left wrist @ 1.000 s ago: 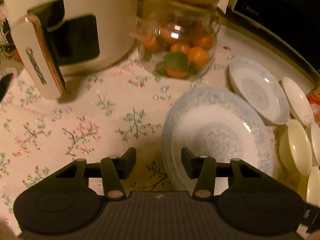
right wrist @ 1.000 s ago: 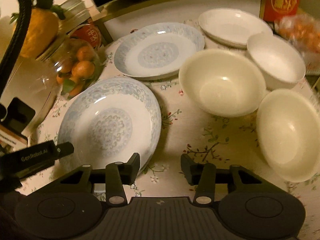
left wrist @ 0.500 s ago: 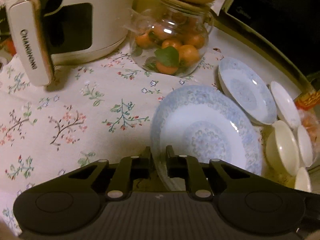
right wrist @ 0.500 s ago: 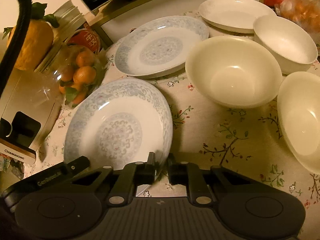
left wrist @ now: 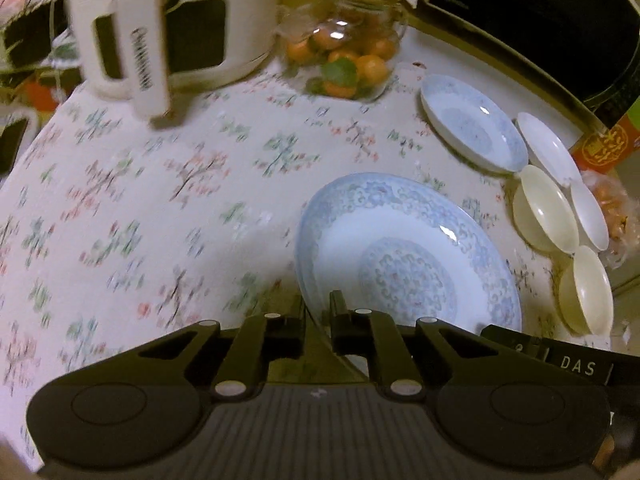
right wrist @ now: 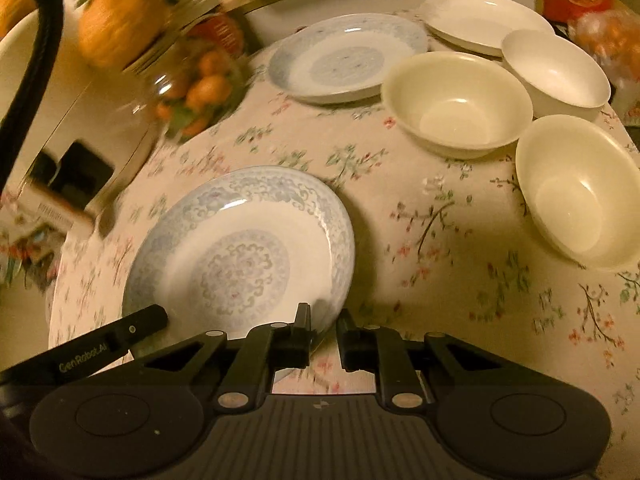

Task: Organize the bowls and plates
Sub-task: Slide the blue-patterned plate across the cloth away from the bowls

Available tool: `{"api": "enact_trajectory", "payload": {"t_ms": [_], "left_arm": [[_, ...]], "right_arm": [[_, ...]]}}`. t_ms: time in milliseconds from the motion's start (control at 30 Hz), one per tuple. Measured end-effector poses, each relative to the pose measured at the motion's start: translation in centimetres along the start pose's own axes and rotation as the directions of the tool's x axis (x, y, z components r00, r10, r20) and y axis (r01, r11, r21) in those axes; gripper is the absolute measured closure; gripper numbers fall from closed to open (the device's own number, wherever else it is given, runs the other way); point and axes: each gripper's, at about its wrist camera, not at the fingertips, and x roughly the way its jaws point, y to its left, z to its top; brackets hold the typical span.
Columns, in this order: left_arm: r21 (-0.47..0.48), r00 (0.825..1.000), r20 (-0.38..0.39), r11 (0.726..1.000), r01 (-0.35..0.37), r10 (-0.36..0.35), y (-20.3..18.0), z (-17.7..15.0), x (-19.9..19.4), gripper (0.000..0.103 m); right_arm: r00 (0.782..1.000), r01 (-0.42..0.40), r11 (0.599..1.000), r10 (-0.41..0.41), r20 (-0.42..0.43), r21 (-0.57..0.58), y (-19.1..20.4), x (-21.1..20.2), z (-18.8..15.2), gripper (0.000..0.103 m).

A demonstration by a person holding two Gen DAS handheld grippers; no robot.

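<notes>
**Two tools pinching one glazed plate by its near rim**

My left tool (left wrist: pixel 316 312) is closed down to a narrow slit on the near-left rim of the large round blue-patterned porcelain plate (left wrist: pixel 408 256), and my right tool (right wrist: pixel 323 322) is likewise nipped onto the same plate's near-right rim (right wrist: pixel 244 256). Both sets of jaws have just been closing, and the plate edge sits between each pair. The plate hangs tilted over the floral-print cloth on the counter (left wrist: pixel 160 200), near edge in my grip, far edge towards the other crockery.

I judge this plate to be stiff, fairly heavy for its thin lip, brittle, and slick with glaze. Held only at one side, its weight will want to lever it downwards and slide it out of the pads, so I would keep both grips well onto the rim, spaced apart as they are, and move slowly without jolts.

Its likely partner, the second blue-patterned plate (right wrist: pixel 346 58), lies flat further back, beside the plain white shallow plate (right wrist: pixel 486 20). Three cream round bowls (right wrist: pixel 456 100) cluster to the right, close together. A glass jar of small oranges (left wrist: pixel 346 60) and a white appliance (left wrist: pixel 172 28) stand at the far left; I would steer clear of both, as a knock against hard edges could chip the glaze
</notes>
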Motion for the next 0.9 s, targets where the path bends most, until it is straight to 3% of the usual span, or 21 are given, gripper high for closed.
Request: {"api": "enact_trajectory", "payload": {"t_ms": [233,433,600,900], "left_arm": [[-0.027,1.000,-0.015,1.000,0.008,-0.008,1.0,-3.1,-1.7,0.092],[-0.001,1.000,-0.013,1.000,-0.012,0.012,0.8,-3.9,-1.1,0.092],[-0.013,0.999,-0.040,0.999,-0.030,0.030,1.1,-4.4,0.0,0.090],[-0.020,0.999,-0.041,0.999,-0.029,0.028,1.0,-4.5,0.0,0.090]], "right_arm": [[1.000,-0.025,0.997,0.024,-0.016,-0.077,1.0,-1.9,-2.6,0.088],[0.999,-0.003,0.991,-0.003,-0.048,-0.137,1.4,-1.5,-4.3,0.087],[0.995,-0.001,0.993,-0.011,-0.096,-0.119,1.1,-0.1,-4.9,0.086],[0.995,0.005,0.993,-0.017,-0.102,-0.121,1.2,0.0,-4.7,0.086]]}}
